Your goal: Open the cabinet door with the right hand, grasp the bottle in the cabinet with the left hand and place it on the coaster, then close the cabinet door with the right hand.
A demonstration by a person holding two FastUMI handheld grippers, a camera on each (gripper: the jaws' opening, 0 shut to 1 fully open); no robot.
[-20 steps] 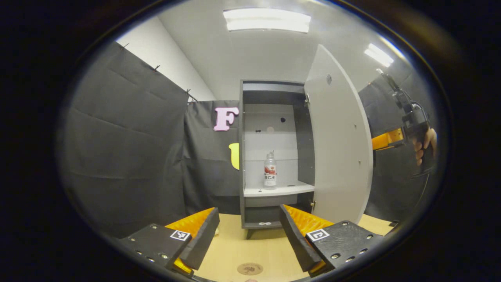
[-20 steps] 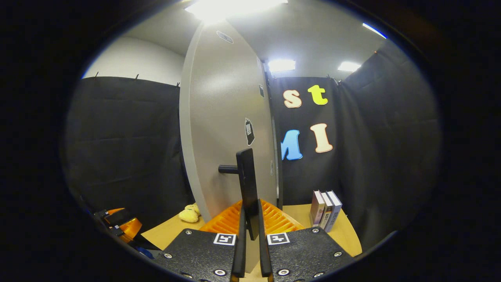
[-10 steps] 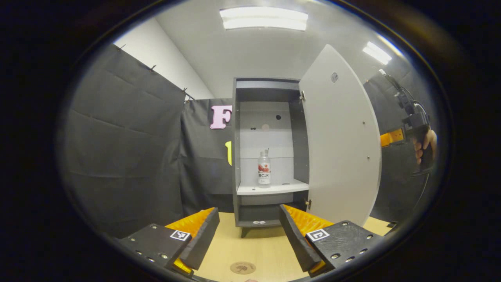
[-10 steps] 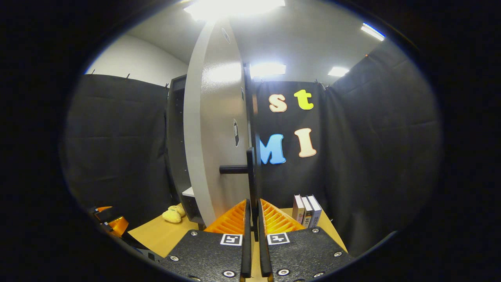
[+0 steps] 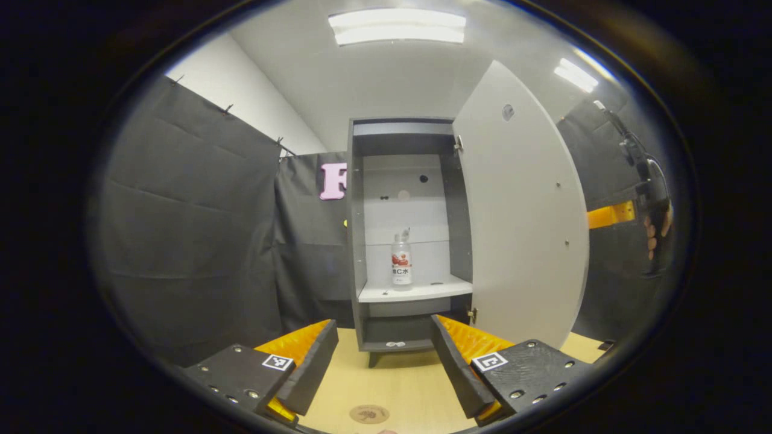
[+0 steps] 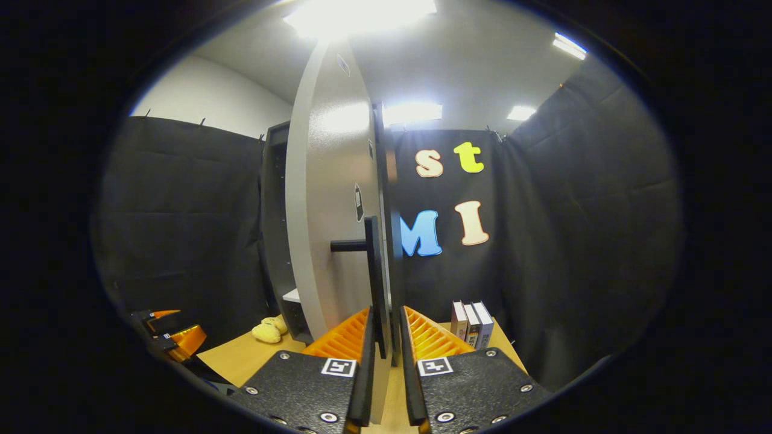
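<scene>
- Since a second ago your cabinet door (image 5: 522,205) has swung wider, and in the right gripper view you now see it nearly edge-on; the fingers of your right gripper (image 6: 383,386) have eased a little apart around the door handle (image 6: 373,277), where they were pinched tight before.
- Nearest the cabinet's front, your left gripper (image 5: 383,367) hangs open and empty over the desk (image 5: 392,386), its two fingers spread wide, pointing at the open cabinet (image 5: 404,235).
- Below it, in front of the cabinet, the coaster (image 5: 369,414) lies flat on the desk, close to your left gripper.
- At the door, I cannot tell whether your right gripper's pads press the handle or merely flank it; a sliver of gap shows on each side.
- For this step, finish the swing until the door stands well clear of the shelf, then let go of the handle cleanly so the door does not drift back.
- Farther in, the bottle (image 5: 401,263) stands upright on the cabinet's middle shelf (image 5: 416,292), toward its left side, untouched.
- Bring your left gripper in level with the bottle's body, fingers either side.
- Hard to make out: the cabinet's lower compartment is dark, and the bottle's cap is small against the pale back panel.
</scene>
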